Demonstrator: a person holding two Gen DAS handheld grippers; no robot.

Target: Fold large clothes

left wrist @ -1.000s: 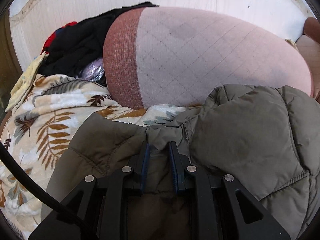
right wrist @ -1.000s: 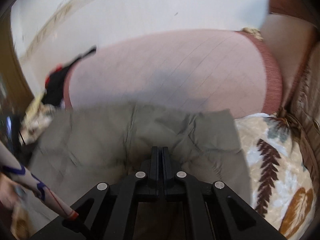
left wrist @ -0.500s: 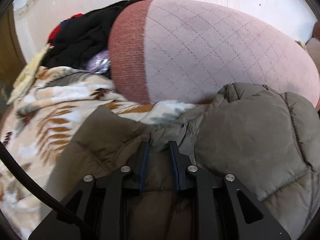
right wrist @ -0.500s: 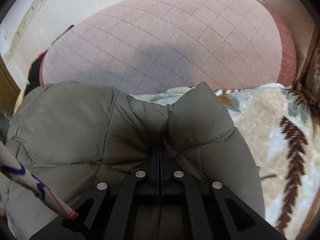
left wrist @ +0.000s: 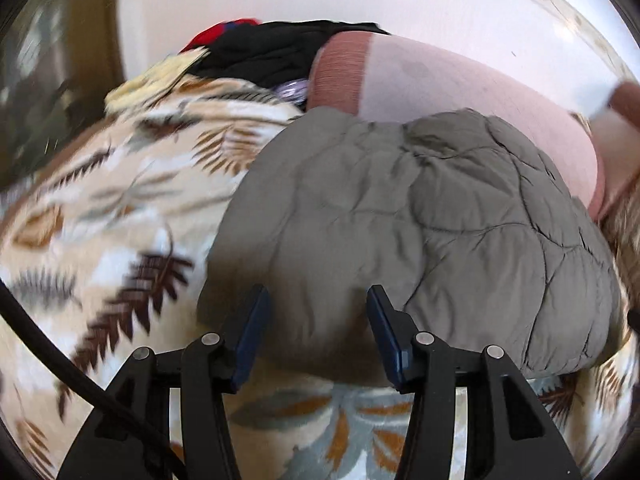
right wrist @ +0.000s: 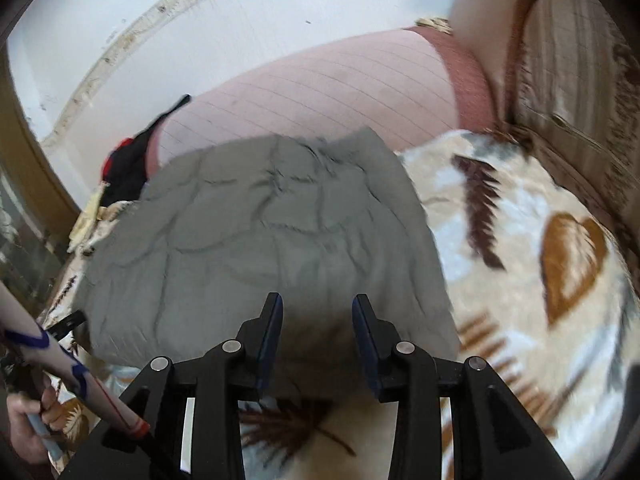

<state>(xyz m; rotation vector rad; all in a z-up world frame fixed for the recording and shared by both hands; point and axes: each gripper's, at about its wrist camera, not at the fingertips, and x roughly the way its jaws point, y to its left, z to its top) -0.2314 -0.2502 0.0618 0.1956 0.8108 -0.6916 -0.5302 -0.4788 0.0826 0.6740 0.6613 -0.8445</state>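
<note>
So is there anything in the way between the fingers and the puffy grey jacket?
No, nothing visible. The grey jacket lies folded on the leaf-print blanket, right ahead of the left gripper and right gripper. Both have just been opening, with nothing pinched between their fingers.

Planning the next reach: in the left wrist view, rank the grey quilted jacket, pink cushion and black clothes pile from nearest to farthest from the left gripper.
1. Grey quilted jacket, directly ahead.
2. Pink cushion, behind it, right.
3. Black clothes pile, far back, left.

One quilted grey jacket [left wrist: 420,232], one leaf-print blanket [left wrist: 120,208], one pink cushion [left wrist: 460,92] (dark clothes heap [left wrist: 272,56] uncountable)
</note>
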